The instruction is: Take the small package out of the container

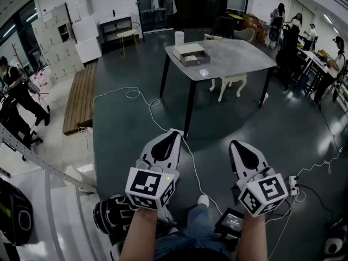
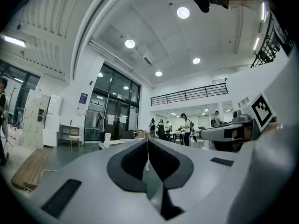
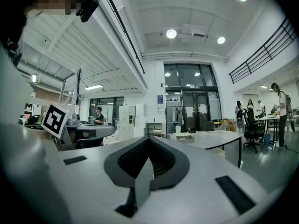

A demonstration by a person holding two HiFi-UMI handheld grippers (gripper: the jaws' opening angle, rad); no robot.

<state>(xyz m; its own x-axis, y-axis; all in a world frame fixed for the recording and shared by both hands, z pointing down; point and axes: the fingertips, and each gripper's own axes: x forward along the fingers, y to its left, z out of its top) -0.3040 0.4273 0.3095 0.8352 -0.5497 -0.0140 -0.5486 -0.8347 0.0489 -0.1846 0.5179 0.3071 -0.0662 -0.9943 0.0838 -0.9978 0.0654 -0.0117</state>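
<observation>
A shallow open container (image 1: 191,54) sits on the far left part of a grey table (image 1: 239,56), well ahead of me. Something pale lies inside it; I cannot make out the small package. In the right gripper view the container (image 3: 185,137) is a small shape on the table top, far off. My left gripper (image 1: 175,132) and right gripper (image 1: 234,144) are held level side by side over the dark floor, far short of the table. Both are shut with nothing between the jaws, as the left gripper view (image 2: 147,141) and the right gripper view (image 3: 148,138) show.
A white cable (image 1: 142,103) snakes over the floor toward the table leg. A white stool (image 1: 231,84) stands under the table and a white cylinder (image 1: 179,37) behind it. A wooden bench (image 1: 81,97) lies at the left. People work at desks (image 1: 318,58) on the right.
</observation>
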